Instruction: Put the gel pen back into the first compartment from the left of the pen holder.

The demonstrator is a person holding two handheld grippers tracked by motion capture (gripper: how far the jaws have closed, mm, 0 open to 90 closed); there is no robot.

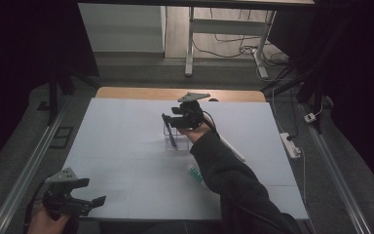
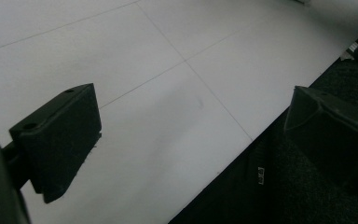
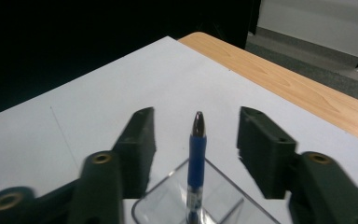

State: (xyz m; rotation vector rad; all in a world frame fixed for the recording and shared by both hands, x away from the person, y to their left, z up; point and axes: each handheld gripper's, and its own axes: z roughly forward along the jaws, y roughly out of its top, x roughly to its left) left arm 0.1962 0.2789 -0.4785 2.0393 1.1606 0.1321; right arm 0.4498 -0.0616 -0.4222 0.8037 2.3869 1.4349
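A blue pen (image 1: 171,133) stands tilted in a small clear container (image 1: 177,142) near the middle of the white-covered table (image 1: 117,141). My right gripper (image 1: 168,121) hovers just above the container. In the right gripper view its jaws stand open on either side of the pen (image 3: 197,158), with a gap on both sides, above the container's rim (image 3: 161,195). My left gripper (image 1: 93,191) is held at the table's near left corner. Its jaws are open over the bare white sheet (image 2: 158,56) and the table's edge, with nothing between them.
A white pen (image 1: 233,150) lies right of the container, partly under the right sleeve. A white tube with a green end (image 1: 195,174) lies nearer the front. A wooden strip (image 1: 126,92) edges the table's far side. A power strip (image 1: 290,145) lies on the floor at right.
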